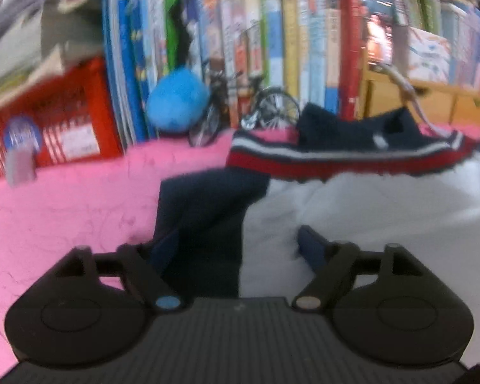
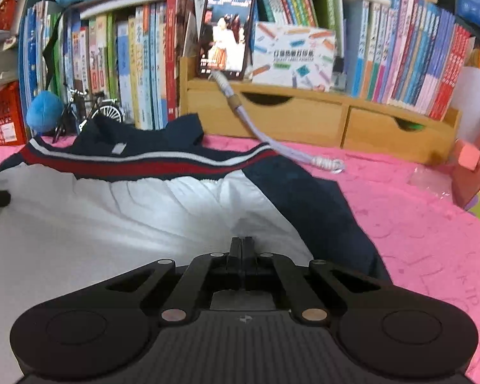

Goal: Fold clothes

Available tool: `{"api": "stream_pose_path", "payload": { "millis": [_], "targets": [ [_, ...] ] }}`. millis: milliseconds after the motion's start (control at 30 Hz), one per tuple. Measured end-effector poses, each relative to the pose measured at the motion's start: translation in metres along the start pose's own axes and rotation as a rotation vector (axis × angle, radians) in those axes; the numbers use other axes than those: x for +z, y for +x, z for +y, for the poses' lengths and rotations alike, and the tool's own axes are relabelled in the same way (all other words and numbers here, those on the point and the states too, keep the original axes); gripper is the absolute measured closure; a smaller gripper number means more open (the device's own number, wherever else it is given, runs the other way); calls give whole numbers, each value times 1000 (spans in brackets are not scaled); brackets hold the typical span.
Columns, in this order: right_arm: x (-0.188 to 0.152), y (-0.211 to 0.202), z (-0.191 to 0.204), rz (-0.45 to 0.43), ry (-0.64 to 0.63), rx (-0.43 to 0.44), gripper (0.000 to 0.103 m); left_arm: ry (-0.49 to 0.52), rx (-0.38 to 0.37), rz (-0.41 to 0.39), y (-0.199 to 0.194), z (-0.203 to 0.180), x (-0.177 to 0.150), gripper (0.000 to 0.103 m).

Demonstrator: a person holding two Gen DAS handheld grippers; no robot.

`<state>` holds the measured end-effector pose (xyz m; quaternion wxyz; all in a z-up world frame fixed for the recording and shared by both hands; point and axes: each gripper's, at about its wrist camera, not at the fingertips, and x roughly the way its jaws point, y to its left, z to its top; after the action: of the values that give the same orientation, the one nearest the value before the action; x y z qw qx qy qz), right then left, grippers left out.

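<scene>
On a pink blanket (image 1: 64, 211) before a crowded bookshelf (image 1: 291, 48), the left gripper (image 1: 236, 249) hangs over the near left part of a navy, white and red jacket (image 1: 352, 198), its jaws spread wide and pressing on nothing, a navy sleeve (image 1: 201, 211) lying between and beneath them. Motion blurs this view. A model bicycle (image 1: 240, 112) and a blue plush ball (image 1: 176, 99) stand at the blanket's far edge.

From the right wrist, the right gripper (image 2: 242, 246) sits over the jacket's (image 2: 128, 204) white panel, near its right navy sleeve (image 2: 320, 211), jaws fully together; whether any cloth is pinched between them cannot be told. A charging cable (image 2: 272, 140) trails from a propped phone (image 2: 225, 32) to just beside the far right shoulder.

With one side possibly pinched and the other free, any pull could likely drag the jacket askew; a fold carried far could snag the cable.
</scene>
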<state>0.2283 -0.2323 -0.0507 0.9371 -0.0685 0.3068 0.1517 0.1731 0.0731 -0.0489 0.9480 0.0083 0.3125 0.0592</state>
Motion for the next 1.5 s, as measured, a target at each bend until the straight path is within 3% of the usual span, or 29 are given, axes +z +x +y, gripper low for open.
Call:
{"api": "stream_pose_path", "payload": {
  "millis": [67,133,267,367,433,500,567,600,633,833,1000,1100,1200,1267,1333,1400,1467,1500],
  "targets": [
    [0,0,5,6,-26,-13,103,17,21,-8,-8,-4,1,24],
    [1,3,10,10,-53,-27,103,3,20,-19,-29,-7,1,35],
    [1,2,12,12,-63,-32,103,40,-61,-75,-82,-10,-9,32],
    [2,2,10,14,-57,-18,100,162,52,-49,-91,-14,-28,32],
    [3,1,9,8,-86,11,96,152,90,-19,-87,-6,-41,32],
    [0,-8,14,-7,-286,0,95,119,109,-7,-87,4,-49,30],
    [-13,-21,17,-84,-480,-131,71,83,104,3,-86,12,-50,26],
    [-20,-28,18,-124,-577,-200,52,74,105,6,-85,14,-50,25],
    [-29,-30,17,-150,-674,-287,46,77,111,7,-85,13,-50,24],
    [-26,-79,11,-264,-467,-242,57,157,173,-12,-86,-3,-49,24],
    [-30,-99,101,-283,-487,54,58,172,190,-16,-86,-6,-49,23],
    [-41,-93,153,-258,-582,147,59,176,198,-16,-86,-7,-49,22],
    [-54,-75,155,-192,-687,102,59,178,193,-17,-86,-7,-50,20],
    [-67,-71,137,-234,-761,55,57,177,159,-17,-87,-5,-50,12],
    [-66,-72,113,-211,-741,10,54,173,156,-14,-86,-4,-50,11],
    [-63,-70,91,-164,-721,-33,56,167,158,-12,-86,-2,-50,11],
    [-75,-65,64,-176,-754,-100,57,160,155,-10,-86,-1,-50,11],
    [-74,-62,46,-138,-701,-122,58,156,151,-8,-86,0,-50,11]
  ]
}}
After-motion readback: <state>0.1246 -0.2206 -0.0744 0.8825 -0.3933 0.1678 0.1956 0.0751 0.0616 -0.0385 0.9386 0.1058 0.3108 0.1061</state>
